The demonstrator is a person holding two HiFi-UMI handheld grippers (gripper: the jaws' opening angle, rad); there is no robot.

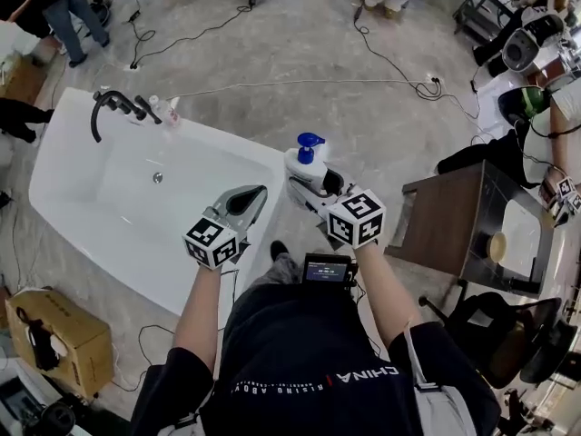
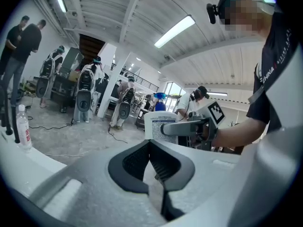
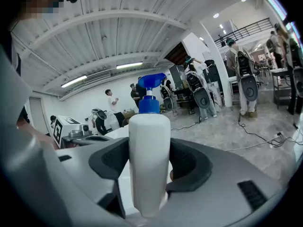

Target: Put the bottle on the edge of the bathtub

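Fingers (image 3: 190, 168) of right gripper (image 1: 320, 189) around bottle (image 3: 149, 145)

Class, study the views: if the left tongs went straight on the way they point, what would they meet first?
Most likely the bottle: in the left gripper view it sits straight beyond the left tongs' tips, with nothing between; the depth is unclear.

Cardboard box (image 1: 56, 330) and, perhaps, a wooden cabinet (image 1: 445, 218) stand apart.
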